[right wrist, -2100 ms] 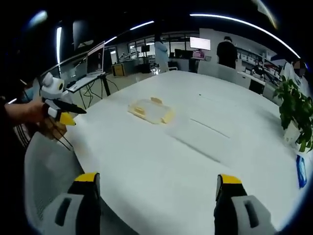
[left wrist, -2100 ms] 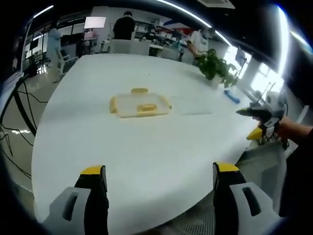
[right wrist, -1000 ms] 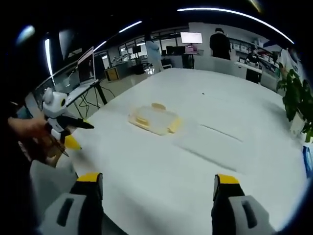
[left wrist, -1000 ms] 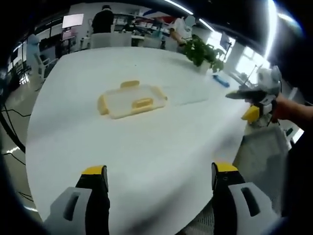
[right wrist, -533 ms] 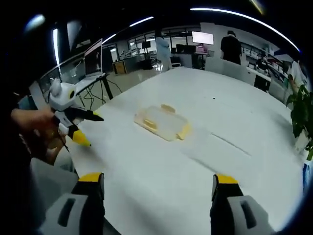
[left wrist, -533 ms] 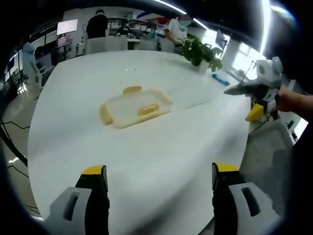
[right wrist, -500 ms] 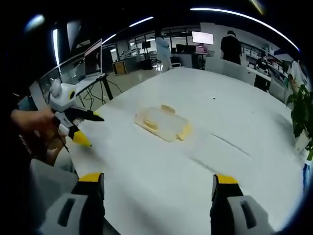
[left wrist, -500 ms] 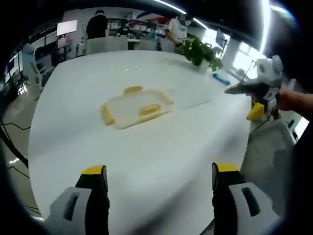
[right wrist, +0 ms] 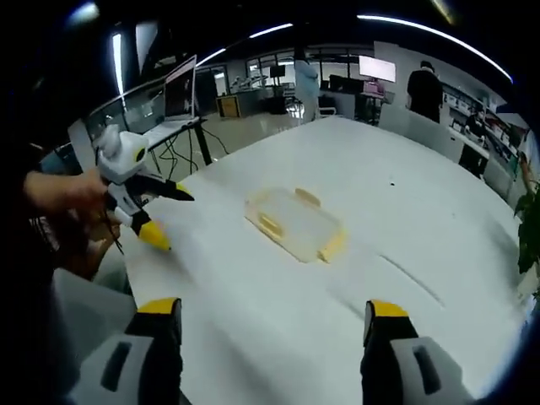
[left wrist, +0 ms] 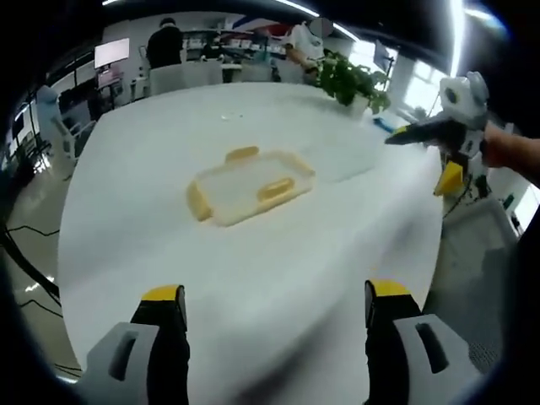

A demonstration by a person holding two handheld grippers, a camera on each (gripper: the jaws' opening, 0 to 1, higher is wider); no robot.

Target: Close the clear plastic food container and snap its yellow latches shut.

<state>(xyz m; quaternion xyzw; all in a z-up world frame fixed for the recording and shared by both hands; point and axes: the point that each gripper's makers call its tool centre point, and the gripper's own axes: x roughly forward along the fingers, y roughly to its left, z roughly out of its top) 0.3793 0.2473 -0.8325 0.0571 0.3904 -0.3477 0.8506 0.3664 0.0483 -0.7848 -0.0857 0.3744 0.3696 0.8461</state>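
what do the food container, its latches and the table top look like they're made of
Food container: clear, slightly glossy plastic by the look, since the white table shows through it. Latches: opaque yellow, probably plastic too, with a smooth finish. Table top: white and smooth with a soft sheen, likely laminate or a painted board; the views leave that open.

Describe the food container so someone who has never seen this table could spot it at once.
Start from the big white table. Out on its open surface, ahead of both grippers, lies a flat clear plastic container. Its yellow latches along the edges set it apart: nothing else near it on the table has colour.
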